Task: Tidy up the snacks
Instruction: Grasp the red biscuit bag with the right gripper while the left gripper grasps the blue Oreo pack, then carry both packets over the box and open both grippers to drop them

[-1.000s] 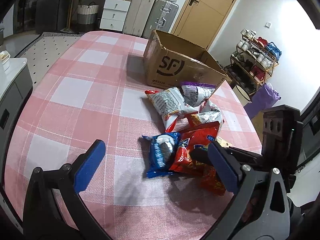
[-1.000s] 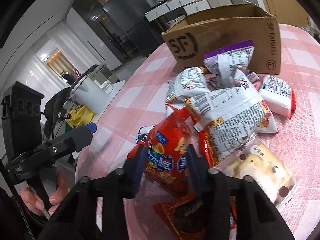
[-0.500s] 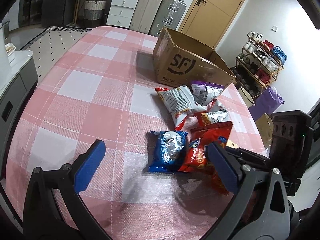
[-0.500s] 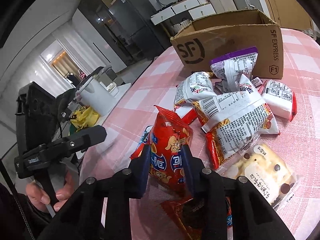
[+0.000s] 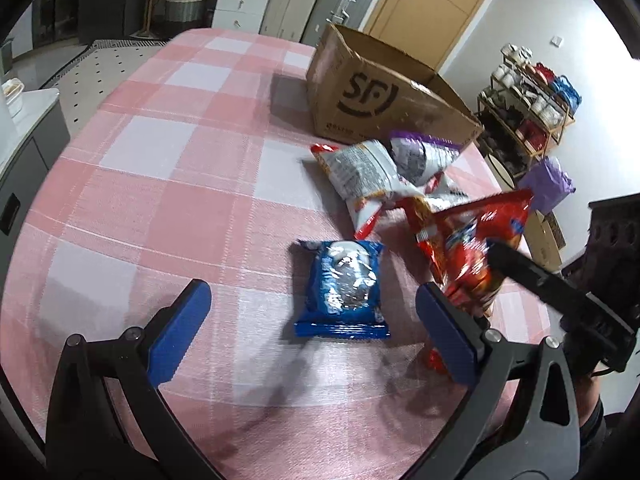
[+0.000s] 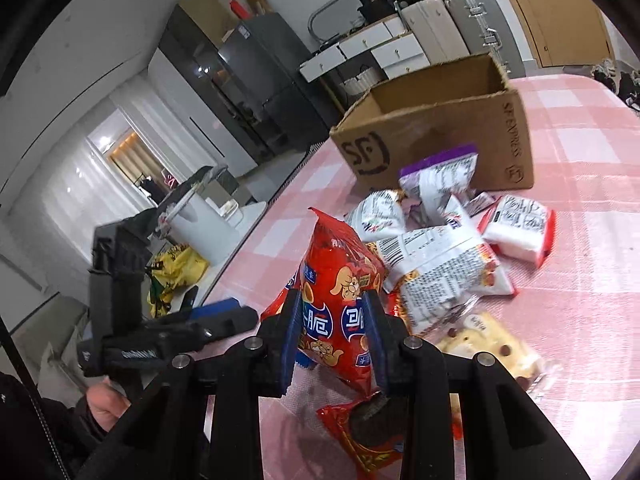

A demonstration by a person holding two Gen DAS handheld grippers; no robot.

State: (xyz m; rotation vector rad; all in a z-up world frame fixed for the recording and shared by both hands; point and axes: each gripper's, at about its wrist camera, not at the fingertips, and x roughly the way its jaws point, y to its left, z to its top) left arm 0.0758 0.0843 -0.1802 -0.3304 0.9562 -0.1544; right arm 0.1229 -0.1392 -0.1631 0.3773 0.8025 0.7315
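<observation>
Snacks lie in a loose heap on the pink checked tablecloth (image 5: 168,184), just in front of the open cardboard box (image 5: 384,100), and one of them has now left the pile. Farthest left, the left gripper (image 5: 312,320) hangs over the cloth with its blue-padded jaws spread wide and nothing between them. A second ago it framed the whole cluster; now the blue cookie pack (image 5: 344,288) lies flat and fully exposed in the gap ahead of it, no longer crowded by its red neighbour. To the right of that pack, the red chip bag (image 6: 340,304) has risen: it lay on the table a second ago, stood half up half a second ago, and now hangs clear of the cloth, upright and slightly tilted. The right gripper (image 6: 332,336) pinches it by its lower half, jaws pressed into both faces. Beneath it a small red cookie packet (image 6: 368,436) has been uncovered. Further right, the white chip bags (image 6: 444,268), the purple-topped bag (image 6: 440,176) and the clear pack of pale pastries (image 6: 492,344) stay where they were. The lift looks secure, so the bag seems ready to be carried toward the box, which appears empty from here.
</observation>
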